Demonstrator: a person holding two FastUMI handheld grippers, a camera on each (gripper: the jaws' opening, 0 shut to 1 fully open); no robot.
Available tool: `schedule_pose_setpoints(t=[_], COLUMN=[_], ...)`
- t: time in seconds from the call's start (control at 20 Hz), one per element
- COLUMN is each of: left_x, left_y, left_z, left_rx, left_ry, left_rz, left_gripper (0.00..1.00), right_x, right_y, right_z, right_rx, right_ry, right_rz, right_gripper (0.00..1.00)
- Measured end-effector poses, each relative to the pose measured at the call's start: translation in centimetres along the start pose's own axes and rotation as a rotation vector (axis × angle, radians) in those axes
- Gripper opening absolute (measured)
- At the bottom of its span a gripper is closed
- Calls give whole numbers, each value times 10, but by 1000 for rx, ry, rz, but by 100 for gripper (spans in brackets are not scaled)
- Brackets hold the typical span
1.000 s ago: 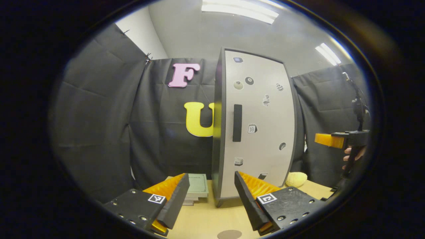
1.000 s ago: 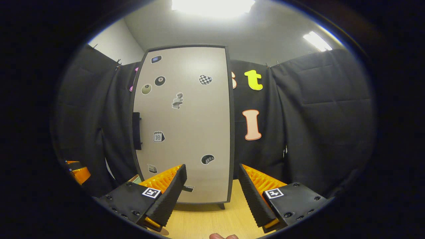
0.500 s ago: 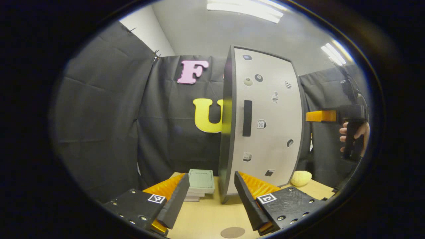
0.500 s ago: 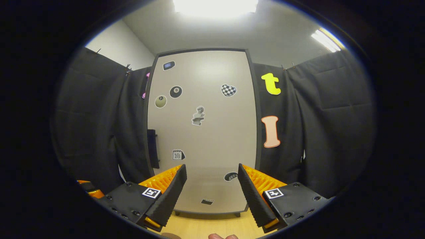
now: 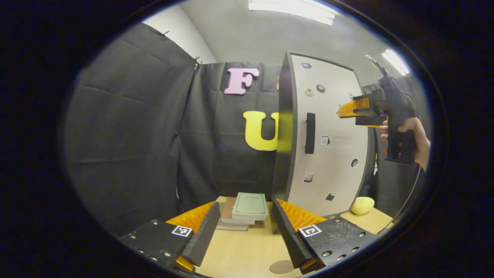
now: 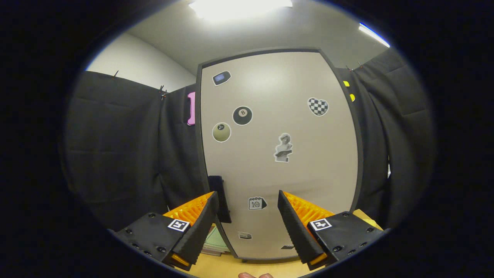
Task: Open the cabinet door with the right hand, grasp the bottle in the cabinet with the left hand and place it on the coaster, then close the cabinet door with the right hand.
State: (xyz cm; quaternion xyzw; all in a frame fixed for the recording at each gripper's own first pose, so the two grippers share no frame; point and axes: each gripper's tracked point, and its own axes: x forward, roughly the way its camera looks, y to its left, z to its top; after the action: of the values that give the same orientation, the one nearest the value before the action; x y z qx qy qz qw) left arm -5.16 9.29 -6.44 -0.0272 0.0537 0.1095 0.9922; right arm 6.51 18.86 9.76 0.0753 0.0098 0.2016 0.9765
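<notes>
My right tool (image 6: 247, 222) is spread wide with nothing between its fingers, raised in front of the cabinet door (image 6: 281, 154). The door handle (image 6: 220, 199), a dark vertical bar, sits just beyond and a little inside my left-hand finger, low on the door's left edge, so its long axis runs up and down while my fingers are spaced side to side. I judge that suits a pinch across the bar, once I shift the tool leftward and forward.

From my left tool (image 5: 241, 235), also wide open and empty, low over the desk (image 5: 247, 251), the same door (image 5: 328, 135) stands ahead and to the right, shut, and my right tool (image 5: 349, 110) hovers up near its right half, well apart from the handle (image 5: 309, 133). The bottle is behind that closed door. The round coaster (image 5: 281, 266) lies on the desk just under my left tool, and a stack of books (image 5: 243, 210) lies beyond it.
</notes>
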Motion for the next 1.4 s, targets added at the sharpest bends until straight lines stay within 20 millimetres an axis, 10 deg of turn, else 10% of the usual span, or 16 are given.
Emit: schedule_pose_setpoints(t=[0.4, 0.8, 0.95, 1.1, 1.4], left_x=[4, 12, 15, 19, 29], left_y=[46, 77, 83, 85, 93], left_z=[-19, -26, -29, -29, -27], left_rx=[-51, -74, -65, -155, -212], left_ry=[36, 35, 40, 43, 31], left_rz=[86, 130, 140, 132, 133], left_gripper=[84, 82, 82, 84, 84], right_x=[57, 104, 111, 114, 112], right_y=[42, 43, 47, 45, 47], right_z=[-6, -40, -55, -56, -57], right_rx=[-62, -93, -46, -33, -61], right_ry=[-5, 85, 137, 155, 167], right_rz=[12, -65, -71, -86, -105], right_gripper=[98, 96, 77, 35, 33])
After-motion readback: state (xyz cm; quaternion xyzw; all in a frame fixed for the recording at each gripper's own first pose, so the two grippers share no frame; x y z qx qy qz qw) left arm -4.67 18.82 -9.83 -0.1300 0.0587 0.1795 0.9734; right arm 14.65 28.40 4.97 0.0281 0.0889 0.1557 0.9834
